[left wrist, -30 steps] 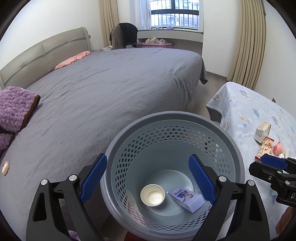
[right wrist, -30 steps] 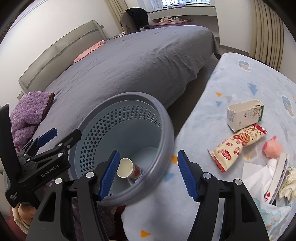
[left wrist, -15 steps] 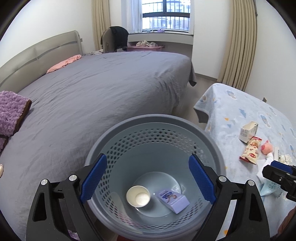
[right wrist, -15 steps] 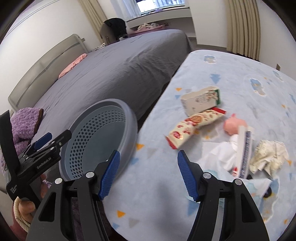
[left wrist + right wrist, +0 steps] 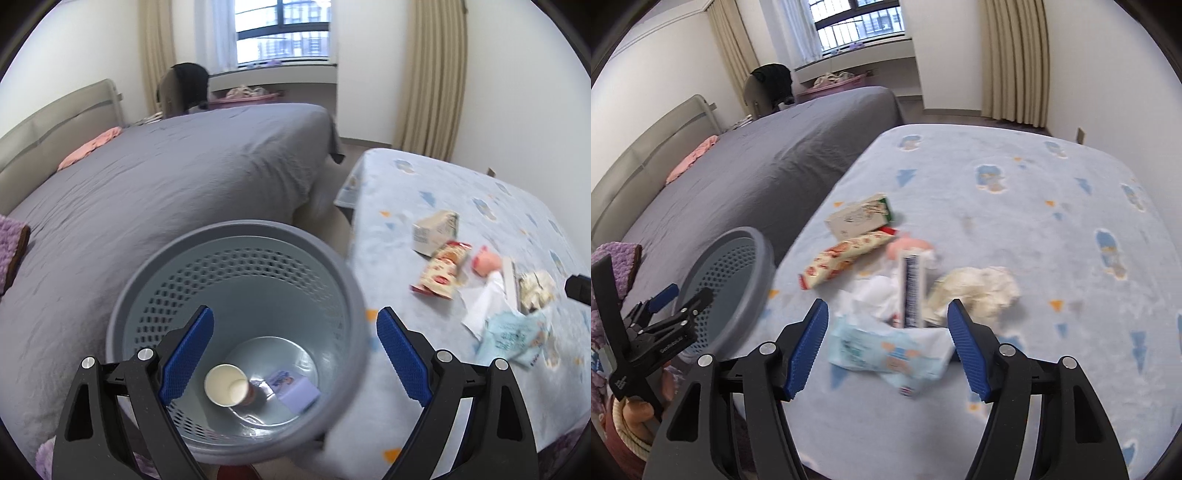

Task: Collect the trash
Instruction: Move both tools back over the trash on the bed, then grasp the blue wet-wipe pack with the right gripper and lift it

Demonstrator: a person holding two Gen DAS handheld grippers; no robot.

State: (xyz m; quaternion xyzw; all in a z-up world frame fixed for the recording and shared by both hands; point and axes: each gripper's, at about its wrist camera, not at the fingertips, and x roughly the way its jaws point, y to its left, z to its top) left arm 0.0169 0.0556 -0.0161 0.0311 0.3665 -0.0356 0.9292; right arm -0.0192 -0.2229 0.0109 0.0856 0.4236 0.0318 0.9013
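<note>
My right tool (image 5: 884, 345), jaws just widened & empty, over the wipes pack (image 5: 886, 350): drop straight, pinch its middle. Left tool (image 5: 293, 356) open.

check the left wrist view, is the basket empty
No, the basket already holds a paper cup and a small purple packet on its floor.

Right claw (image 5: 884, 345): swung off the basket (image 5: 720, 295), now over the litter on the surface (image 5: 1034, 229); jaws have just been opening, nothing between them.
Basket: slid to 9 o'clock in the right view.
Wipes pack (image 5: 886, 350): now framed between the right claw's fingers.
Left claw (image 5: 293, 356): drifted, basket rim now under its 3 o'clock finger.
</note>
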